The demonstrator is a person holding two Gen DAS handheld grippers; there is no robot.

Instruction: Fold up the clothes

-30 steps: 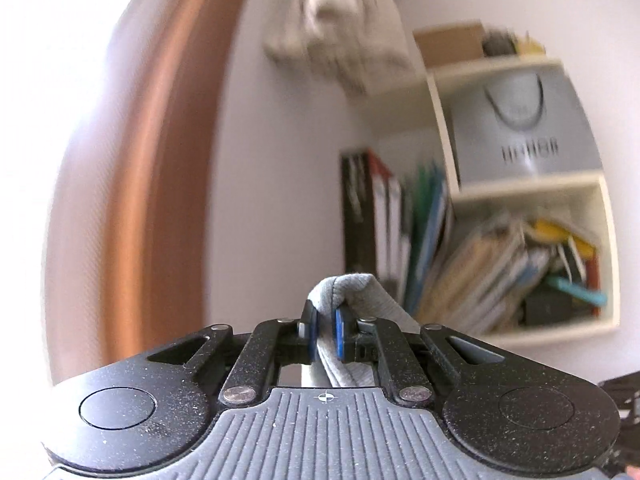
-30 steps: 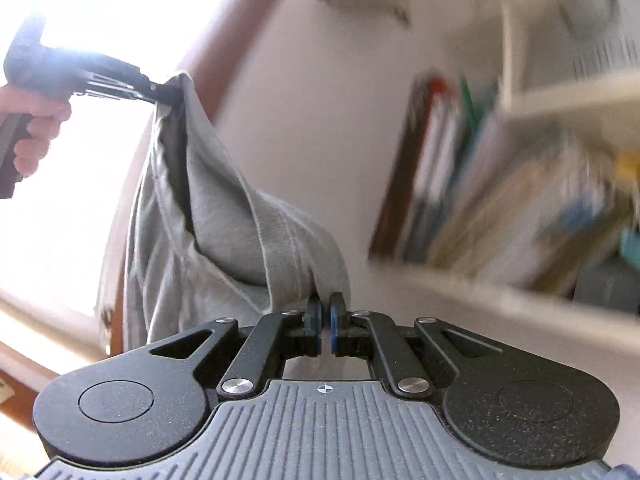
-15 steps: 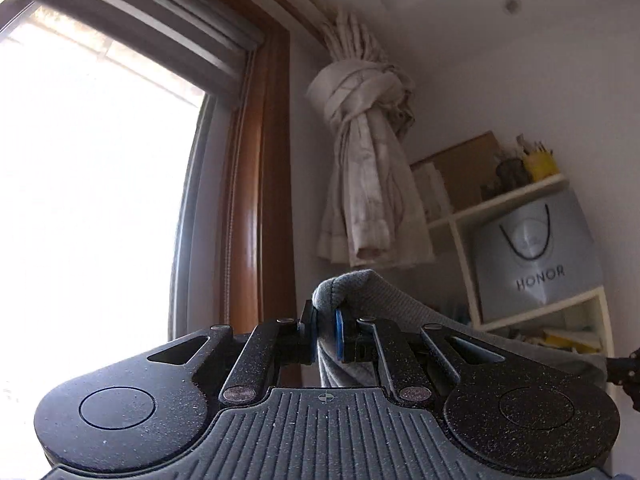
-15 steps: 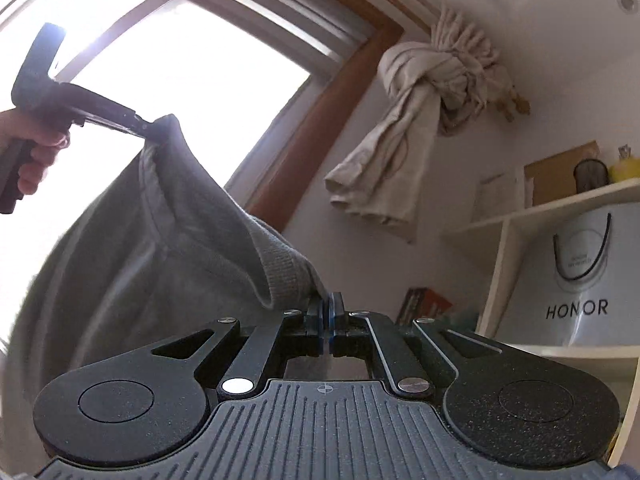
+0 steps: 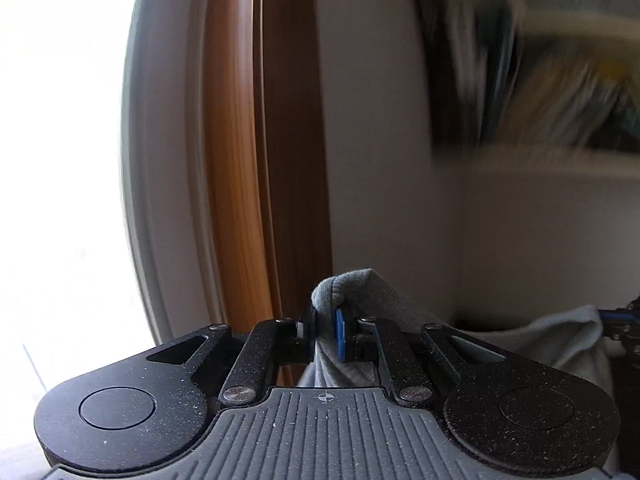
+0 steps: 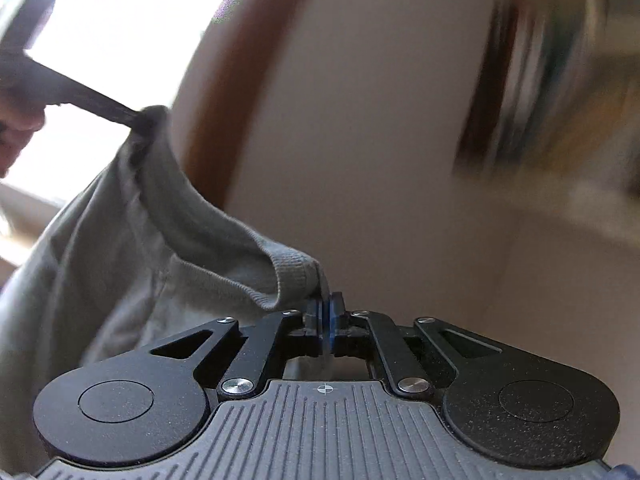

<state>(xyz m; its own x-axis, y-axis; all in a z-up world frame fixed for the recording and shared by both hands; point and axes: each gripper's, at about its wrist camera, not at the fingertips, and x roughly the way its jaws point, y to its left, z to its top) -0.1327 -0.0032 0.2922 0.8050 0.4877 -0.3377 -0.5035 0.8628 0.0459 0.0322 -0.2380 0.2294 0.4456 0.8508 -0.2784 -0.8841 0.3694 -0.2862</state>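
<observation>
A grey knit garment (image 6: 180, 240) hangs stretched between my two grippers. In the left wrist view my left gripper (image 5: 324, 320) has a folded ribbed edge of the garment (image 5: 360, 288) pressed between its blue pads, and its jaws are opening slightly. My right gripper (image 6: 325, 308) pinches another ribbed edge of the cloth; its jaws are opening a little too. The right wrist view shows the left gripper (image 6: 140, 118) up at the left, held by a hand (image 6: 16, 120). The right gripper (image 5: 624, 320) peeks in at the left view's right edge.
A bright window (image 5: 60, 160) with a wooden frame (image 5: 240, 160) fills the left. A plain wall stands ahead. A shelf of books (image 5: 540, 80), blurred by motion, is at the upper right. More pale cloth (image 5: 560, 340) lies low on the right.
Half a second ago both views showed the knotted curtain and the ceiling; now they show the lower wall and blurred bookshelf. Both grippers have dropped with the garment still held.
</observation>
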